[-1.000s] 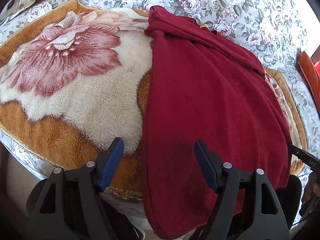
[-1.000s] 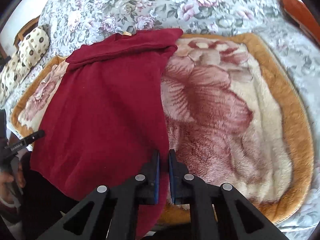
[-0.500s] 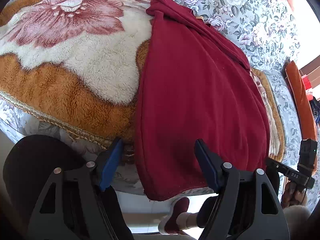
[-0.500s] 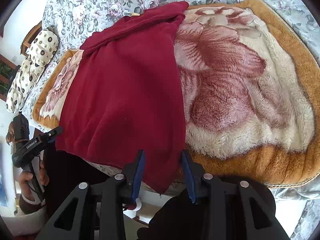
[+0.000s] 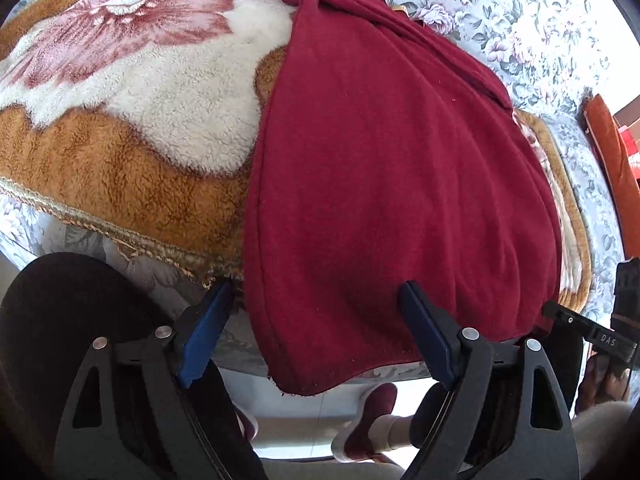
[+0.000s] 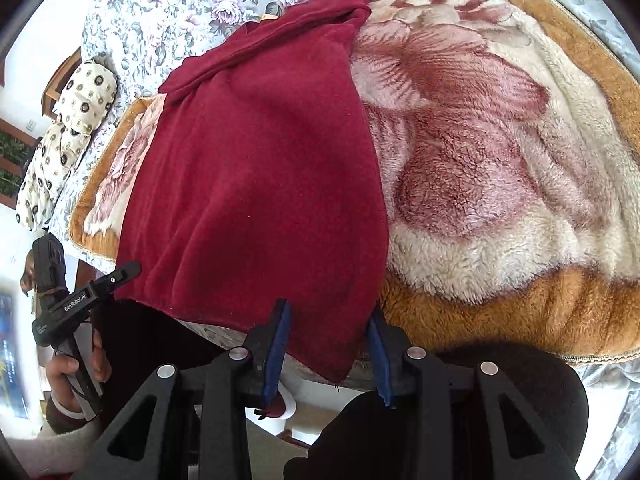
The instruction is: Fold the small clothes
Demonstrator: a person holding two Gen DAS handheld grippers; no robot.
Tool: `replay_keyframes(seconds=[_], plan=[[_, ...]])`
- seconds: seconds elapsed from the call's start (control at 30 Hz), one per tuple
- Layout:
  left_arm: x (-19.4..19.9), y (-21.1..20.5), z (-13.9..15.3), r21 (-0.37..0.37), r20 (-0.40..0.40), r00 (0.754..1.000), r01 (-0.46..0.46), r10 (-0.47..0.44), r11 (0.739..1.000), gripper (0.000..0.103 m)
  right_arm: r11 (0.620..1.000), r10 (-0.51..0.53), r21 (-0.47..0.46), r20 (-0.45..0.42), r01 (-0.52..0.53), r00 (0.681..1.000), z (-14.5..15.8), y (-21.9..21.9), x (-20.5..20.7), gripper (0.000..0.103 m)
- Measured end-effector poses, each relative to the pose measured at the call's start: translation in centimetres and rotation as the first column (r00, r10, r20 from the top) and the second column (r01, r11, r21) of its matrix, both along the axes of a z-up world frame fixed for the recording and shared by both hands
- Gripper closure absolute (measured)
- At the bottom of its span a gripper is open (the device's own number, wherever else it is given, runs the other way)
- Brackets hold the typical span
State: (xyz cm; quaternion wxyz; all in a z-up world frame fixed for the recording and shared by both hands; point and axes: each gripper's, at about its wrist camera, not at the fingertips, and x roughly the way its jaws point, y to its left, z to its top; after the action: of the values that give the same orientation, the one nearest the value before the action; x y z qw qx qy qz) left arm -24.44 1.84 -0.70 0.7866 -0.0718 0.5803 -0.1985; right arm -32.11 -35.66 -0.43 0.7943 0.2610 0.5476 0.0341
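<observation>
While the floral bedspread fills the top of both views and the plush flower blanket covers the left half of the left wrist frame, we have the dark red garment laid over both, its long axis running from the collar end at upper centre down to the hem that hangs off the bed's near edge at lower centre. We hold our left gripper wide apart with nothing in it, the garment's lower left corner drooping between and just ahead of the blue pads. We hold our right gripper parted too, more narrowly, and the hem's right corner hangs between its pads; whether cloth touches a pad we cannot tell. We judge each corner equally near its own gripper, so the coming pinch turns on the hem lying straight ahead of both. We see no containers in either frame.
</observation>
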Motion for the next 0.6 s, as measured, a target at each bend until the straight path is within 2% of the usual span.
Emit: replay_keyframes(seconds=[0.2, 0.27, 0.3, 0.33, 0.37, 0.4, 0.47, 0.5, 0.57, 0.6], plan=[[0.0, -0.2, -0.4, 0.003, -0.009, 1.000, 0.000, 0.000, 1.000, 0.018, 1.000, 0.007, -0.020, 0.016, -0.006, 1.000, 0.0, 0.2, -0.1, 0.067], [-0.1, -0.2, -0.3, -0.001, -0.006, 1.000, 0.000, 0.000, 1.000, 0.018, 0.999, 0.017, -0.049, 0.024, -0.016, 1.000, 0.1, 0.6, -0.1, 0.070], [-0.2, -0.2, -0.3, 0.002, -0.001, 1.000, 0.000, 0.000, 1.000, 0.018, 0.997, 0.029, -0.068, 0.026, -0.027, 0.999, 0.1, 0.8, -0.1, 0.075], [-0.3, -0.1, -0.2, 0.005, 0.006, 1.000, 0.000, 0.000, 1.000, 0.023, 0.996, 0.044, -0.077, 0.031, -0.042, 0.999, 0.1, 0.9, -0.1, 0.083], [-0.5, -0.1, -0.2, 0.007, 0.011, 1.000, 0.000, 0.000, 1.000, 0.033, 0.996, 0.061, -0.060, 0.041, -0.058, 0.997, 0.2, 1.0, -0.1, 0.087], [-0.7, -0.1, -0.2, 0.003, 0.006, 1.000, 0.003, -0.003, 1.000, 0.038, 0.997, 0.069, -0.027, 0.050, -0.068, 0.996, 0.2, 0.9, -0.1, 0.093], [-1.0, 0.2, -0.2, -0.020, -0.012, 1.000, 0.011, -0.011, 1.000, 0.060, 0.996, 0.085, 0.005, 0.066, -0.085, 0.994, 0.1, 0.9, 0.0, 0.094], [-1.1, 0.3, 0.0, -0.036, -0.021, 1.000, 0.015, -0.016, 0.999, 0.065, 0.996, 0.088, 0.020, 0.075, -0.090, 0.993, 0.2, 0.9, 0.0, 0.094], [-1.2, 0.5, 0.8, -0.078, -0.030, 0.999, 0.034, -0.037, 0.996, 0.093, 0.993, 0.086, 0.075, 0.111, -0.095, 0.990, 0.8, 0.8, 0.1, 0.094], [-1.3, 0.7, 1.5, -0.095, -0.024, 0.999, 0.038, -0.040, 0.995, 0.092, 0.990, 0.089, 0.098, 0.134, -0.102, 0.987, 1.3, 0.6, 0.2, 0.094]])
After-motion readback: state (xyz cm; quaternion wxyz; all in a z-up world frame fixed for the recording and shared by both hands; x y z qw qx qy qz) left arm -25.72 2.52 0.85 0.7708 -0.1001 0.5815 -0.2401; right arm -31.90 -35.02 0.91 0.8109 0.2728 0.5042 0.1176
